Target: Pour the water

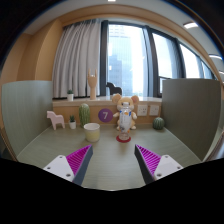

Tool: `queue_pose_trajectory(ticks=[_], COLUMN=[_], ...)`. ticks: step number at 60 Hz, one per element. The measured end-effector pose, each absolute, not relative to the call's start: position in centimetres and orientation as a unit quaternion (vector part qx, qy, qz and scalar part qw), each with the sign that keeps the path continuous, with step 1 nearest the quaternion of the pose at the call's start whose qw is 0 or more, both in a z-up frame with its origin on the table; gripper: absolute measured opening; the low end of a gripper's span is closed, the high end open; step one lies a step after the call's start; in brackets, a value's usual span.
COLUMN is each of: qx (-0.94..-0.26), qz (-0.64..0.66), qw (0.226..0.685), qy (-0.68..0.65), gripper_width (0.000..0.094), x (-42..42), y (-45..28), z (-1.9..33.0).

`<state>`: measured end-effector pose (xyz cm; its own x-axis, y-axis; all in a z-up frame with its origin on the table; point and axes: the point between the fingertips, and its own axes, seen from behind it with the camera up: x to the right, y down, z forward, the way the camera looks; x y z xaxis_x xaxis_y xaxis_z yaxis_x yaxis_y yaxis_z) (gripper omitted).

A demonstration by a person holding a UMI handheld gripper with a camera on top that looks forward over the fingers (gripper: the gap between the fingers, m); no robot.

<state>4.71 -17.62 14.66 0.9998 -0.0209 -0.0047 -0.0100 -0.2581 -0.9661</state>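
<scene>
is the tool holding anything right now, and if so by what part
Nothing is held. The tool is open, with only bare table between its fingers; the white bowl stands well beyond them.

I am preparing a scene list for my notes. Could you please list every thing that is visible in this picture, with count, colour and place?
table: one, grey-green, under the fingers
bowl: one, white, beyond the fingers
toy figure: one, white and orange, right of the bowl
small animal figure: one, white, left of the bowl
cactus: one, green, behind the bowl
curtains: pale grey, at the window
gripper: one, open, pink pads, holding nothing
</scene>
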Motion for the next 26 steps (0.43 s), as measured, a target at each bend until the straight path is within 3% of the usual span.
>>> queue_pose_trajectory(ticks=[26], qx=[-0.771], qz=[0.000], qw=[0.636], qy=[0.024], gripper_width=[0.0861], x=[5.2], y=[-20.7], z=[18.3])
